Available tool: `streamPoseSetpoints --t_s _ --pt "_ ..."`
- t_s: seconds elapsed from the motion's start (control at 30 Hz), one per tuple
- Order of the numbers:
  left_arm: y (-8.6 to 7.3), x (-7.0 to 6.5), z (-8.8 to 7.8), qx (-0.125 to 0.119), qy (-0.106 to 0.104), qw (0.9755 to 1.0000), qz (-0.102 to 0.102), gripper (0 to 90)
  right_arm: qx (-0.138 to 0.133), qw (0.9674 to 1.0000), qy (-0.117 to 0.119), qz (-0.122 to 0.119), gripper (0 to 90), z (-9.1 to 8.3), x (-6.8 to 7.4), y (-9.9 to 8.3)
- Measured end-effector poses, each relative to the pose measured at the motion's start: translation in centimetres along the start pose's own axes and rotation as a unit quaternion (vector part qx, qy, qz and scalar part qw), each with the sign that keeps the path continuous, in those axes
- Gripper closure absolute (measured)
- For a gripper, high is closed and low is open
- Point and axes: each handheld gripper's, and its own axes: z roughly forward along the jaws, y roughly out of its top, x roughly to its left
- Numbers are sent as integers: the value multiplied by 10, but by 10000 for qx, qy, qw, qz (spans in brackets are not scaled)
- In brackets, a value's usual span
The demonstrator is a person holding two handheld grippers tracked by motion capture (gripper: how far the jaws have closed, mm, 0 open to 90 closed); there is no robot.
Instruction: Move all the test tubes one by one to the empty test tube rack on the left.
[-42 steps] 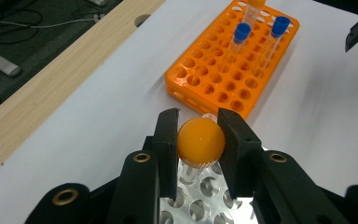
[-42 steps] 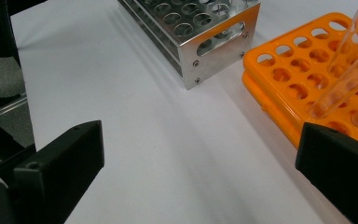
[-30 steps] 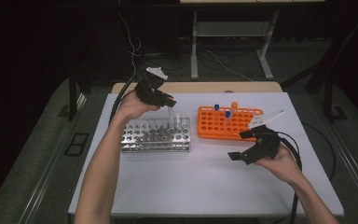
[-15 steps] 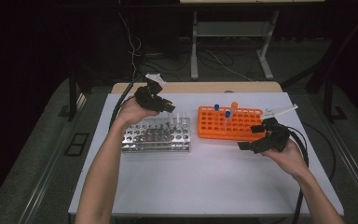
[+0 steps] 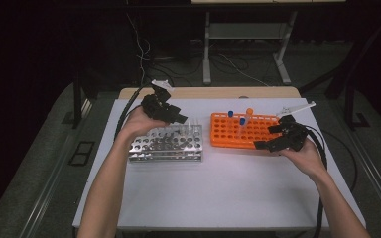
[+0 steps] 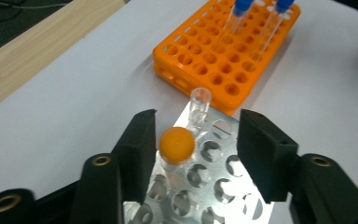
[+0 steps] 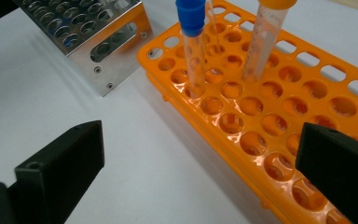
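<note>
Releasing an orange-capped tube (image 6: 177,145) now seated in the metal rack (image 5: 166,144), the left gripper (image 6: 193,149) has just been opening its jaws around it, while the right gripper (image 7: 200,168), jaws wide and empty, nears the orange rack (image 7: 279,116), likely to take a blue-capped tube (image 7: 192,42) next.

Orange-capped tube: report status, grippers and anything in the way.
Left gripper jaws just opened, orange-capped tube seated in metal rack, against one jaw. Right gripper open, empty, at orange rack. Uncapped tube stands just behind; otherwise clear.
</note>
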Motion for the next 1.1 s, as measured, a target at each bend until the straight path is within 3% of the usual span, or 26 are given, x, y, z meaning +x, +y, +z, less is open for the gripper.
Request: streamPoseSetpoints --t_s 0.13,0.3,0.63,0.87,1.1 --pt "-2 -7 -9 -105 64 9999 -55 297 -26 10000 -37 -25 7 3 -2 5" --pt "-7 -17 -25 -333 2 9994 -102 228 -15 9999 -115 -35 7 8 -5 11" --pt "-21 -49 -51 -466 48 9989 28 0 -47 9995 -322 28 8 17 -22 20" --pt "-37 -70 -54 -497 54 9986 154 0 -112 9991 -386 148 51 23 -33 23" --pt "-54 -82 -51 -607 12 9980 181 0 -142 9983 -530 192 82 31 -41 22"
